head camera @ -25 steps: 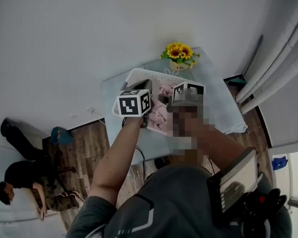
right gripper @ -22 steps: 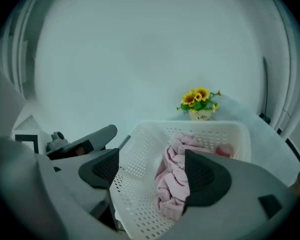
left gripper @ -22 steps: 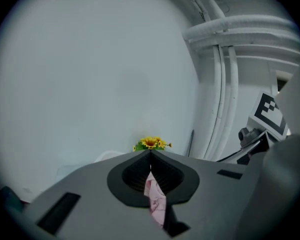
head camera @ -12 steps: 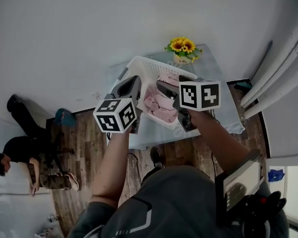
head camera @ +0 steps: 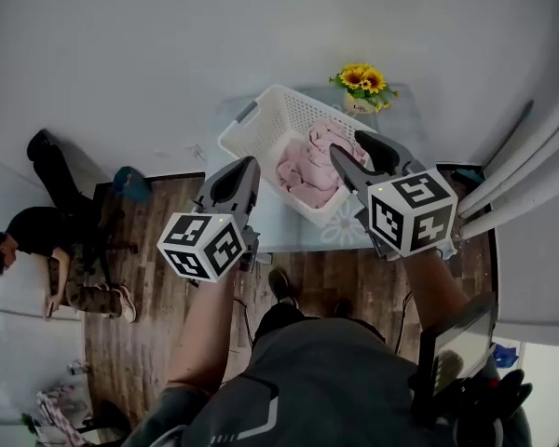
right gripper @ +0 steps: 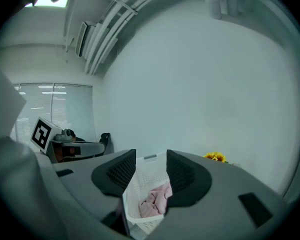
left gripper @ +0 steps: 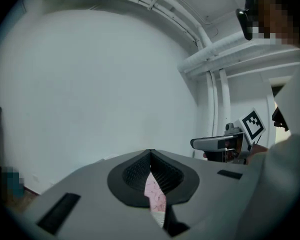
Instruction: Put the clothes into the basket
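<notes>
A white slatted basket (head camera: 261,124) stands on a pale glass table (head camera: 293,236), with a heap of pink clothes (head camera: 309,164) lying inside it. Both grippers are held up, apart from the basket. My left gripper (head camera: 251,164) hovers over the basket's left near side with its jaws together and nothing held. In the left gripper view its jaws (left gripper: 151,156) meet at the tips. My right gripper (head camera: 348,144) hangs over the basket's right side, its jaws closing with nothing between them. In the right gripper view (right gripper: 151,166) the basket (right gripper: 142,184) and pink clothes (right gripper: 156,200) show through the gap.
A pot of sunflowers (head camera: 365,81) stands at the table's far corner behind the basket. A person (head camera: 37,245) sits on the wooden floor at the left. White pipes (head camera: 531,170) run down the wall on the right.
Both grippers have drawn back from over the basket towards me and spread apart, left to the left, right to the right. The pink clothes stay in the basket.
</notes>
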Demonstrator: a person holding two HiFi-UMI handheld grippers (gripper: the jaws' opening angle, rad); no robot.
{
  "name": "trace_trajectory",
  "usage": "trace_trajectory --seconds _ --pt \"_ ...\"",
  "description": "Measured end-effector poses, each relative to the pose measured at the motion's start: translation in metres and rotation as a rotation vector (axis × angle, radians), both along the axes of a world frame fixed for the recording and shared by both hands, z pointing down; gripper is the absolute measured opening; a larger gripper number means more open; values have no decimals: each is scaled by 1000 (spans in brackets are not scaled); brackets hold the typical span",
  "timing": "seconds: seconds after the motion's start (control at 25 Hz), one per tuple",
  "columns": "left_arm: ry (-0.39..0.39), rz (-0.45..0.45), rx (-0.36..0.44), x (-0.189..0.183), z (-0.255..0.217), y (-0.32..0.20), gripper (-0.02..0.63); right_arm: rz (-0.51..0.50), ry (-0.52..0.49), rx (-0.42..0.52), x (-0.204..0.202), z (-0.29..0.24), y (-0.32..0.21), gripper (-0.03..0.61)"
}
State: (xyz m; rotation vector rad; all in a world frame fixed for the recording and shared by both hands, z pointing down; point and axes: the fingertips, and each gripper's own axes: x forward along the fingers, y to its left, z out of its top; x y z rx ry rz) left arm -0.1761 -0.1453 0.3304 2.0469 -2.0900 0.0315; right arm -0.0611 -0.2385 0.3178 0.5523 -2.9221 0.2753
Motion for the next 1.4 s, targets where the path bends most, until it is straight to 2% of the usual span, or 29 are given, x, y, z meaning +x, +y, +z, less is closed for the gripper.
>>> trace_trajectory --seconds 0.2,0.36,0.56,0.76,1.04,1.4 --pt "-35 -72 36 0 -8 35 8 -10 -20 85 10 -12 22 111" --pt "-49 -67 29 1 -6 56 8 13 -21 111 10 -13 38 66" --pt "-102 -157 22 -23 4 74 8 88 -19 144 13 -6 43 51" --pt "-101 -147 30 -35 5 85 9 213 -31 112 26 1 39 37" --pt "-83 -83 47 -24 14 83 8 255 -37 97 28 7 51 17" --pt "-86 -96 53 -44 16 90 8 251 -38 110 20 8 59 13"
